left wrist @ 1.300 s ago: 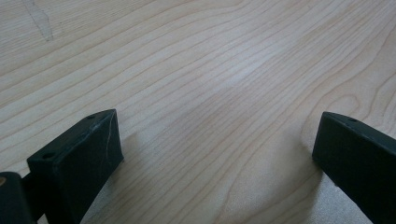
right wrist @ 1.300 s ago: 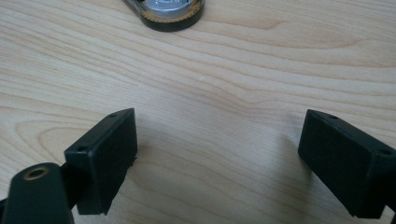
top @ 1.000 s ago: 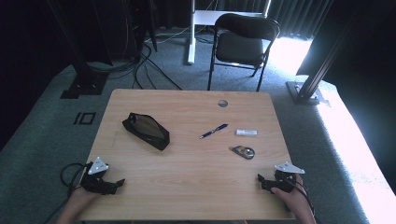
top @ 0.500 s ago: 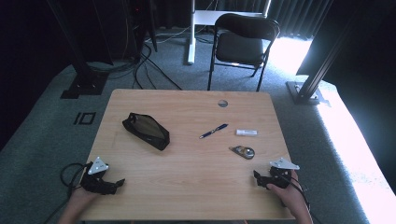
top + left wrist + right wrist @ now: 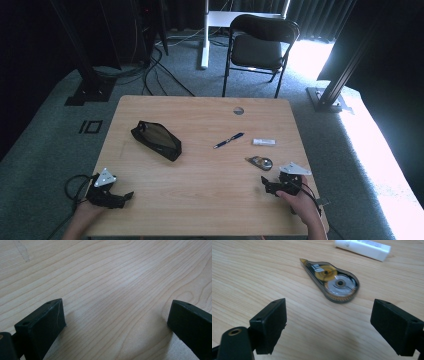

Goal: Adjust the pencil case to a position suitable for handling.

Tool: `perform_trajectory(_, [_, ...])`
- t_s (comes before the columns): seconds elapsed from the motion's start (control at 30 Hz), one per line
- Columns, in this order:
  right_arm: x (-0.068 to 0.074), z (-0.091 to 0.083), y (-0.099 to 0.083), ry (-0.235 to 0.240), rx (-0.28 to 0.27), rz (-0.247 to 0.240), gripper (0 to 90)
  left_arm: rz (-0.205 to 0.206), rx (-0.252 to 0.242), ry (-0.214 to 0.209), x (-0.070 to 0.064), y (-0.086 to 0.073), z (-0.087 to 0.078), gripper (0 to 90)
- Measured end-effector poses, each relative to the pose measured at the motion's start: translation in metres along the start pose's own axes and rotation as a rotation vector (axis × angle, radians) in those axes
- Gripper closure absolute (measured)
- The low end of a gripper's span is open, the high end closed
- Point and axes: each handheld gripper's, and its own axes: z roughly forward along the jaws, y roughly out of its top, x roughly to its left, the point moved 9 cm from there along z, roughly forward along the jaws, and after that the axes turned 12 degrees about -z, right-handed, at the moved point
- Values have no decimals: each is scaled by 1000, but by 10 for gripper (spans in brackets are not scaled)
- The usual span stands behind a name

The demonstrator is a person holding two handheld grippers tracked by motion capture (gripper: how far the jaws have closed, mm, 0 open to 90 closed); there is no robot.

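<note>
Here the right gripper (image 5: 272,186) sits low over the near right part of the wooden worktop (image 5: 210,195), its jaws spread wide with nothing between them, aimed at the correction tape dispenser (image 5: 260,161) that lies flat just ahead of it. In the right gripper view the dispenser (image 5: 331,282) is a teardrop of smoky clear plastic with a yellow reel and a grey reel inside; its long axis runs on a slant, the narrow tip pointing away and to the left, the rounded end nearer and to the right. From above, that tip points toward the worktop's left side, the long axis lying roughly across the table.

Just beyond the dispenser, apart from it, lies a white eraser (image 5: 362,247), its length running across. A blue pen (image 5: 229,140) lies slantwise near the middle of the worktop, and a black pencil case (image 5: 156,140) sits further left, also slanted.

The left gripper (image 5: 112,198) rests at the near left corner, well apart from all of these. Its jaws also stand wide apart, over bare wood (image 5: 112,290).
</note>
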Motion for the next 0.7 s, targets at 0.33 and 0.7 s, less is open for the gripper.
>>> perform_trajectory(0.33, [14, 9, 21, 33, -37, -14, 138, 0, 1, 0, 0, 0, 0, 16])
perform_trajectory(0.7, [34, 18, 49, 71, -68, -58, 144, 0, 2, 0, 0, 0, 0, 16])
